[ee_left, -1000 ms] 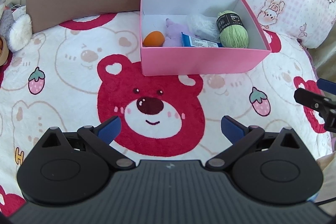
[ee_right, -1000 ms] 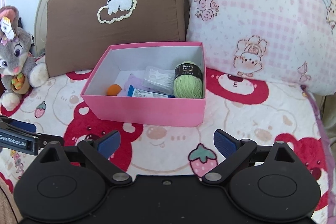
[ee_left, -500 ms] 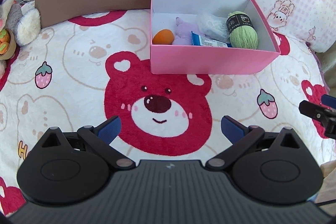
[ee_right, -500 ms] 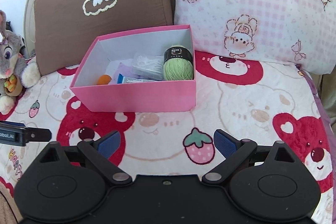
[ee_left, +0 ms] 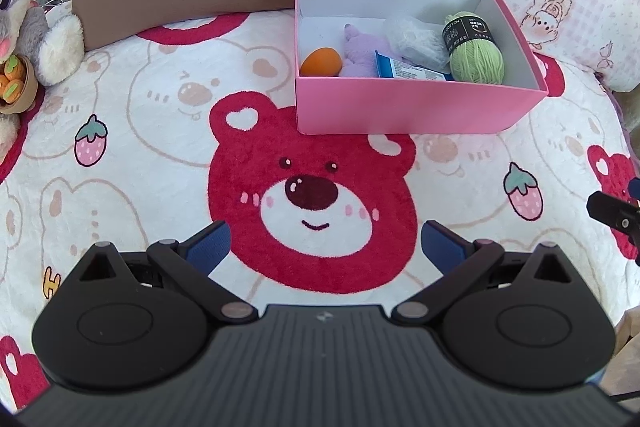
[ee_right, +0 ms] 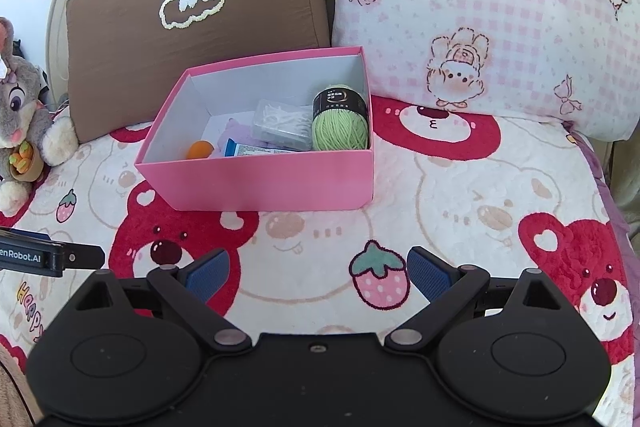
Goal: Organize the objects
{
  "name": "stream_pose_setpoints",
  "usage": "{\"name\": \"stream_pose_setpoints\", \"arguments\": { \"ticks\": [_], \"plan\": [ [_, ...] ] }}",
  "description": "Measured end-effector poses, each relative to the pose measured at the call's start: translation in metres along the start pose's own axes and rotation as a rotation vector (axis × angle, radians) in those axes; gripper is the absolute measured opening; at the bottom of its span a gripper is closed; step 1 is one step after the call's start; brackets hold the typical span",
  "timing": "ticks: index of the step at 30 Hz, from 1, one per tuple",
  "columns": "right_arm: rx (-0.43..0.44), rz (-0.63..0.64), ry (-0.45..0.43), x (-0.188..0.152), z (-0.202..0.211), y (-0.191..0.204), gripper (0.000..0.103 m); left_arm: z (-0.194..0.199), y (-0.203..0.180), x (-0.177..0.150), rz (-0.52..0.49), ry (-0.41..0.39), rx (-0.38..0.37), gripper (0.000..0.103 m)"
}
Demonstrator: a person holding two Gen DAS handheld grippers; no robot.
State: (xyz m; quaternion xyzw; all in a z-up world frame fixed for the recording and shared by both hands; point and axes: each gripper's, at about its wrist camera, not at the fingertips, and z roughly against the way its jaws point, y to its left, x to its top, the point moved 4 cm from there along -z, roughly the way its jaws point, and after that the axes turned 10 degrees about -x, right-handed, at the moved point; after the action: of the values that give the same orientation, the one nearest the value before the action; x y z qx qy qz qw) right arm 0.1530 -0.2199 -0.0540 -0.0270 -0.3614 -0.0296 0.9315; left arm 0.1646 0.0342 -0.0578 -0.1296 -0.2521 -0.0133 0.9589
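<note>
A pink box (ee_left: 416,107) stands on the bear-print blanket; it also shows in the right wrist view (ee_right: 272,183). Inside lie an orange ball (ee_left: 321,61), a purple plush (ee_left: 360,51), a blue packet (ee_left: 408,70), a clear bag of white items (ee_left: 416,37) and a green yarn ball (ee_left: 476,57). My left gripper (ee_left: 325,245) is open and empty, above the red bear face, short of the box. My right gripper (ee_right: 318,273) is open and empty, near a strawberry print, in front of the box.
A brown pillow (ee_right: 192,15) and a pink checked pillow (ee_right: 480,7) lean behind the box. A grey plush bunny (ee_right: 20,115) sits at the far left. The bed's right edge (ee_right: 612,179) drops off beside the blanket.
Both grippers have pulled back from the box and shifted a little; the box sits further right in the left view, further left in the right view. Both stay open and empty.
</note>
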Motion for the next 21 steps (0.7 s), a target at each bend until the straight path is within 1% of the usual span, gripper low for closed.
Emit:
{"name": "stream_pose_setpoints", "arguments": {
  "ticks": [4,8,12,16,18,21],
  "plan": [
    [-0.003,-0.003,0.004,0.000,0.003,0.001,0.097,0.000,0.000,0.000,-0.003,0.011,0.017,0.103],
    [-0.047,-0.018,0.015,0.002,0.008,0.002,0.097,0.002,0.003,0.002,-0.002,0.021,0.033,0.103],
    [-0.063,-0.026,0.024,0.006,0.013,0.003,0.097,0.008,0.004,0.003,0.012,0.013,0.008,0.103],
    [-0.057,-0.014,0.040,0.005,0.017,0.008,0.097,0.013,0.003,0.002,0.009,0.009,0.009,0.103],
    [-0.053,0.002,0.054,0.004,0.018,0.014,0.097,0.014,0.001,0.002,0.007,0.020,-0.007,0.103],
    [-0.051,0.012,0.053,0.005,0.021,0.019,0.097,0.018,-0.001,0.002,0.009,0.019,-0.024,0.103]
  ]
}}
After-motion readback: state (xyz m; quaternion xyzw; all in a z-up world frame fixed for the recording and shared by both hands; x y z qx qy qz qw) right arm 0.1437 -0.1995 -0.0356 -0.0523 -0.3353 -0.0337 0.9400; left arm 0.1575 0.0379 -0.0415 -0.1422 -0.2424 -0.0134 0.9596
